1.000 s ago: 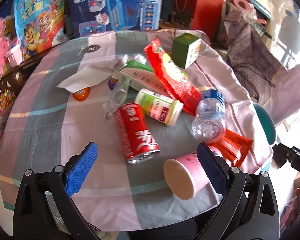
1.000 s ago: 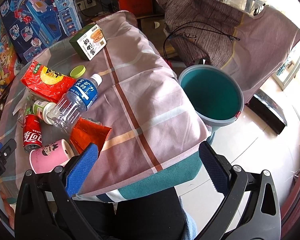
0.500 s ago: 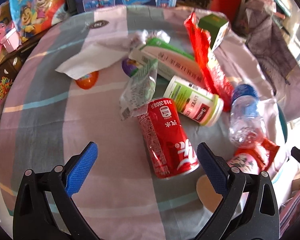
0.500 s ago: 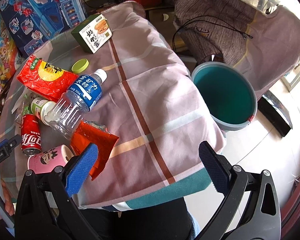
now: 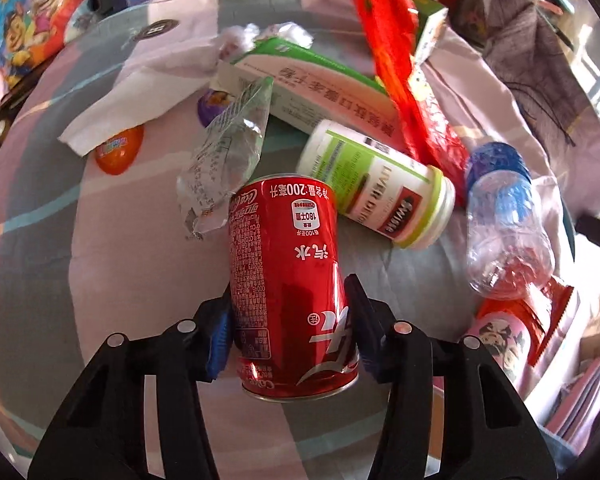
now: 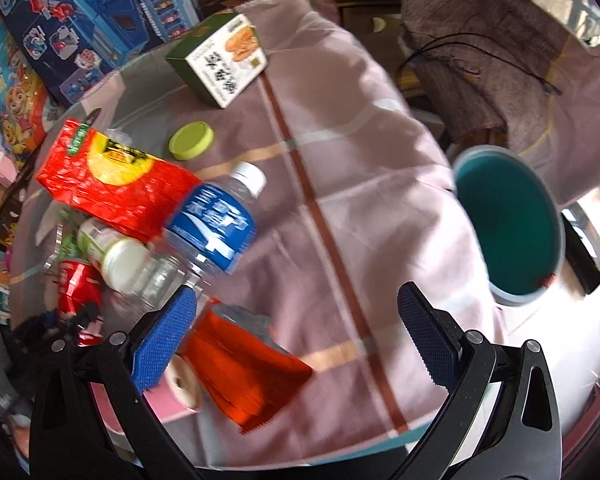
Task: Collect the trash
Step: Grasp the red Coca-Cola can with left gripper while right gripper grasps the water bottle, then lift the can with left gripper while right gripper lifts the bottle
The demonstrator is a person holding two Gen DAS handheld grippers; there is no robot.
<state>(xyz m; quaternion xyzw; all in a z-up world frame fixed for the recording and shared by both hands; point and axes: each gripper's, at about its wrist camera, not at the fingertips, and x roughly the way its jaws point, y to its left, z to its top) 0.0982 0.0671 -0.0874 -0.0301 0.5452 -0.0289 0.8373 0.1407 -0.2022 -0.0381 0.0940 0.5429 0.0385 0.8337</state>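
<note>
My left gripper [image 5: 288, 312] is shut on a red cola can [image 5: 288, 280] that lies on the table; the can also shows in the right wrist view [image 6: 78, 284]. Around it lie a clear wrapper [image 5: 228, 160], a white supplement bottle [image 5: 376, 188], a clear water bottle [image 5: 504, 224], a long red snack bag [image 5: 412, 80], a green-white box [image 5: 316, 88], a tissue [image 5: 148, 80] and a pink paper cup [image 5: 504, 336]. My right gripper [image 6: 296, 332] is open and empty above the table's near edge, over a red foil packet [image 6: 248, 364]. The teal bin [image 6: 508, 224] stands on the floor to the right.
A green snack box [image 6: 220, 64] and a lime lid [image 6: 192, 140] lie on the far side of the plaid tablecloth [image 6: 360, 184]. Toy boxes [image 6: 88, 20] stand behind the table. A cloth-draped chair [image 6: 480, 40] with a black cable stands behind the bin. An orange egg [image 5: 120, 148] lies left.
My left gripper has moved forward onto the cola can and shut on it. My right gripper has moved forward and left over the table and stays open.
</note>
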